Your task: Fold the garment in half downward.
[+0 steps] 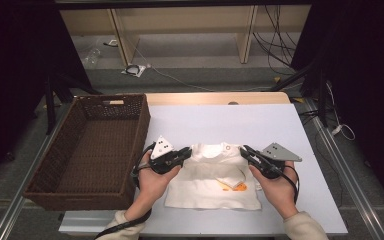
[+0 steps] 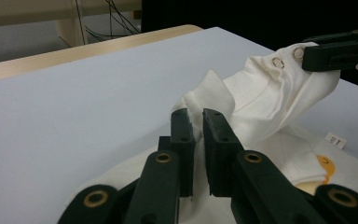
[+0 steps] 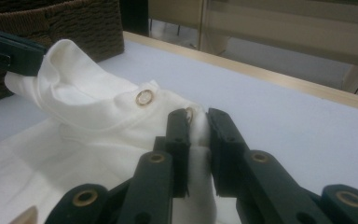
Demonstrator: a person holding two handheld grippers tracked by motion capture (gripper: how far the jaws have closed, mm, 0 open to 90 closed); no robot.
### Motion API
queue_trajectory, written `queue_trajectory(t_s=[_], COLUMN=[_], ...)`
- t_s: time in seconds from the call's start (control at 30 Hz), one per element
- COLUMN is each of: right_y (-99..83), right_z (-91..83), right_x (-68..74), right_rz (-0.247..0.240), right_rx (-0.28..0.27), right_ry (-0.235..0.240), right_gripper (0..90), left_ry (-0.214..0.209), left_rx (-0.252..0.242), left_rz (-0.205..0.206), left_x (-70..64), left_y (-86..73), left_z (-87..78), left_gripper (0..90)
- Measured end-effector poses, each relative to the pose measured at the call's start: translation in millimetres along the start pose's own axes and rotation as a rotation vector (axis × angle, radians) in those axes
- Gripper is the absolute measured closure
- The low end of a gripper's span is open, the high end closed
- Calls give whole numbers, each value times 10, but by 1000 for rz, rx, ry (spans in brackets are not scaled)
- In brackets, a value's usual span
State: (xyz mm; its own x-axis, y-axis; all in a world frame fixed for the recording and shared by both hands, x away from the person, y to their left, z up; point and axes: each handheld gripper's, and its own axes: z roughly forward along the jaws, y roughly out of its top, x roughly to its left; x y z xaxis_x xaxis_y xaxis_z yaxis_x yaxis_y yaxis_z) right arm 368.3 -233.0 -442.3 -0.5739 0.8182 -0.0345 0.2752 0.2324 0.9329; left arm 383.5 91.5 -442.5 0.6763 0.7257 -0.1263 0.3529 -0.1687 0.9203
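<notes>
- Wicker basket (image 1: 87,150) sits outboard of your left gripper (image 1: 182,154), open side up; likely where the garment is meant to end up, so it is kept close.
- Left gripper: jaws nearly closed, pinching white cloth at the left shoulder of the baby shirt (image 1: 212,182). In the left gripper view the fabric bunches up between the jaw tips (image 2: 196,128) and lifts off the table sheet (image 1: 260,117).
- Shirt lies flat just behind both sets of jaws, toward you; only the neckline edge is raised. Holding both shoulders keeps the top edge taut between the grippers, probably for a fold or a lift.
- Shirt orientation: collar points away from you, hem toward you; long axis runs collar to hem, crosswise to the line between the two jaw pairs. An orange print (image 1: 235,187) sits low on the right half, partly under a folded-in sleeve.
- Right gripper (image 1: 245,152): jaws nearly closed on the right shoulder, cloth wedged between them (image 3: 198,135); a snap ring (image 3: 144,97) sits just left of the jaw tips.
</notes>
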Motion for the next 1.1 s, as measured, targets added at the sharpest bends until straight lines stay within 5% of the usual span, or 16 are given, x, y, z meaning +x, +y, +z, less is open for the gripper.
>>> queue_trajectory(t_s=[1.1], right_y=[-77], right_z=[-89], right_x=[42], right_rz=[12], right_rx=[17], right_ry=[26], right_gripper=[797], left_ry=[-17], left_rx=[38], left_rz=[20], left_x=[-55], left_y=[-69], left_z=[-14], left_gripper=[824])
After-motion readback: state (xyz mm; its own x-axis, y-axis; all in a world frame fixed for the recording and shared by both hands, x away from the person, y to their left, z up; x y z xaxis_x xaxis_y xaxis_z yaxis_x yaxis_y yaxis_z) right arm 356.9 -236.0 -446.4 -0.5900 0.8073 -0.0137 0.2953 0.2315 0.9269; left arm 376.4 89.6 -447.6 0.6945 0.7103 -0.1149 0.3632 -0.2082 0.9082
